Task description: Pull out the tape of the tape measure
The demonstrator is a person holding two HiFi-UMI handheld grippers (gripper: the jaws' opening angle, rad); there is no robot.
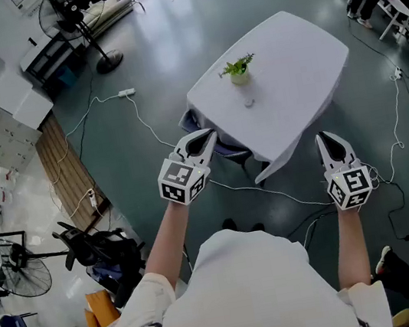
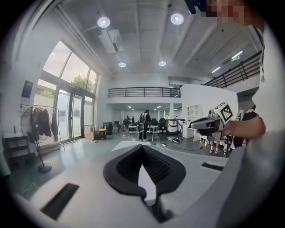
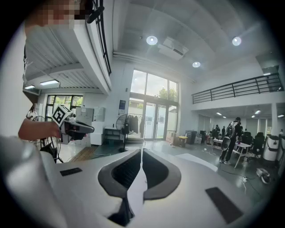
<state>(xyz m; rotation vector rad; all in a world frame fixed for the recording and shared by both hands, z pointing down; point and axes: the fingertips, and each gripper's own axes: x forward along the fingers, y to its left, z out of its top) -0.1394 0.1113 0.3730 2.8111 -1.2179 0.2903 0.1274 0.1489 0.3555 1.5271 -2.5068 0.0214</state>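
Note:
A small pale round object [image 1: 248, 102], possibly the tape measure, lies on the white table [image 1: 297, 66] beside a potted plant [image 1: 238, 69]. Both grippers are held up in the air short of the table's near edge, well apart from that object. My left gripper [image 1: 204, 137] is shut with nothing in it; its jaws meet in the left gripper view [image 2: 143, 149]. My right gripper [image 1: 327, 137] is also shut and empty, its jaws together [image 3: 141, 153]. Both point level across the room, so the table top is hidden in both gripper views. Each gripper view shows the other gripper [image 2: 209, 122] [image 3: 73, 127].
A chair [image 1: 221, 148] is tucked under the table's near corner. Cables and a power strip [image 1: 127, 92] run over the grey floor. A standing fan [image 1: 93, 30] is at the back left. People [image 3: 231, 133] stand far off in the hall.

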